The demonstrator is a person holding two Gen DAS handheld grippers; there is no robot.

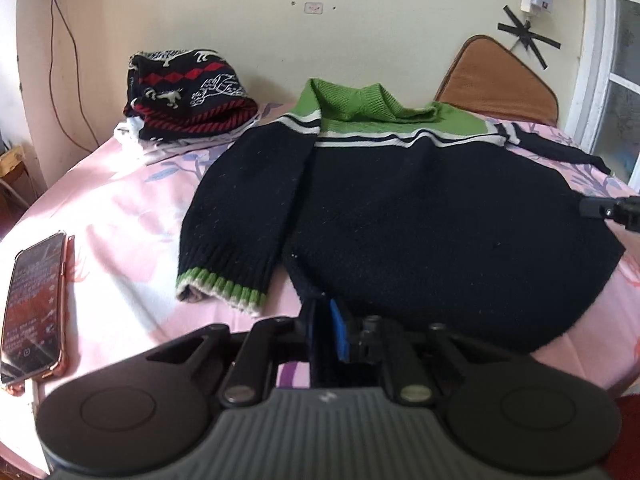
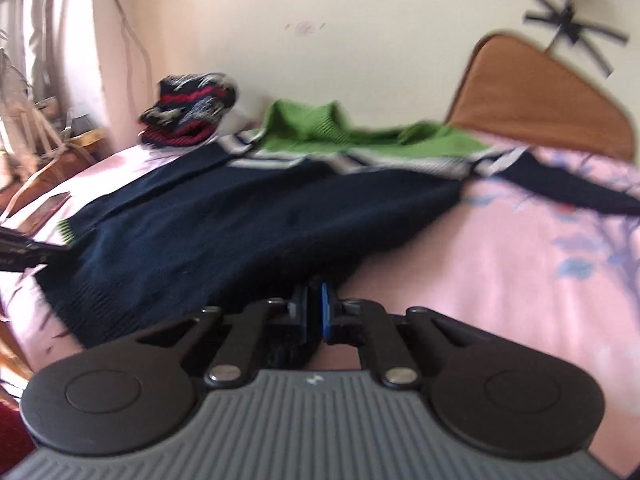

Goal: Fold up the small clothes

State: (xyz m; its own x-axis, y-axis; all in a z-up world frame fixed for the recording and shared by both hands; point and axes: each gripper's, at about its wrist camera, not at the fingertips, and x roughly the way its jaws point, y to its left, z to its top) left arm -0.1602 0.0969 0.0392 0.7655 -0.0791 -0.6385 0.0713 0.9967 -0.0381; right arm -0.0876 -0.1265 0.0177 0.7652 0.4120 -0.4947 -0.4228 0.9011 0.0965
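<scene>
A small navy sweater point(image 1: 432, 220) with a green collar and white stripes lies flat on the pink sheet point(image 1: 120, 216). Its left sleeve point(image 1: 240, 208) is folded down alongside the body, green cuff toward me. My left gripper point(image 1: 326, 320) is shut on the sweater's hem at its near left corner. My right gripper point(image 2: 316, 300) is shut on the sweater's hem point(image 2: 280, 256) at the right corner, lifting the cloth a little. The right sleeve point(image 2: 568, 192) stretches out to the right. The right gripper also shows in the left wrist view point(image 1: 600, 210) at the far right.
A folded patterned navy and red sweater point(image 1: 188, 92) sits on white cloth at the back left. A phone point(image 1: 34, 312) in a pink case lies at the left edge. A brown cushion point(image 1: 500, 80) leans on the wall behind.
</scene>
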